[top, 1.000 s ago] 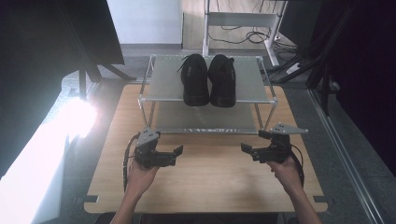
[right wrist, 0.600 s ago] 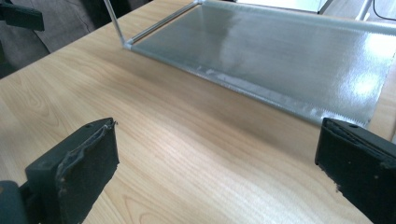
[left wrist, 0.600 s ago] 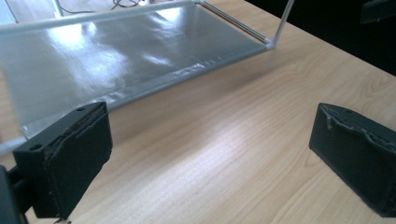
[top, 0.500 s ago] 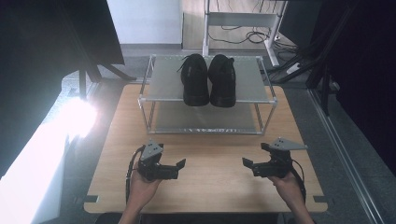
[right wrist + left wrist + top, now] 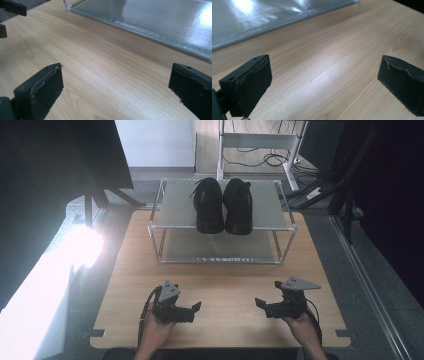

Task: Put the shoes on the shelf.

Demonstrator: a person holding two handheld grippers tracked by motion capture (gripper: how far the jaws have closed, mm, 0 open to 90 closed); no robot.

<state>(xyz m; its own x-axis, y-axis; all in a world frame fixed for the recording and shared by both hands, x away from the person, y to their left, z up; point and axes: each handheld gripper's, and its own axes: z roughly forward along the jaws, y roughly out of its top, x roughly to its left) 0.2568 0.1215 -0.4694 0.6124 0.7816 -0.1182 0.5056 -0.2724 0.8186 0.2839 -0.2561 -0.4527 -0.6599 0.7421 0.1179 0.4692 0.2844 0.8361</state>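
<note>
The person's forearms run off the bottom edge of the high view, so nothing past the wrists can be made out. The left hand [image 5: 156,330] is mostly covered by the left gripper [image 5: 196,309], and the right hand [image 5: 300,324] likewise sits under the right gripper [image 5: 260,305]. On the rack [image 5: 175,212], the top shelf hides the back of the lower shelf [image 5: 220,247]. The shoes [image 5: 223,205] are too dark for laces or stitching to be read. In both gripper views the jaws are cut off by the bottom edge, and the lower shelf shows as a blurred, glaring grey sheet. Glare at the table's [image 5: 225,330] left side washes out the floor there.
</note>
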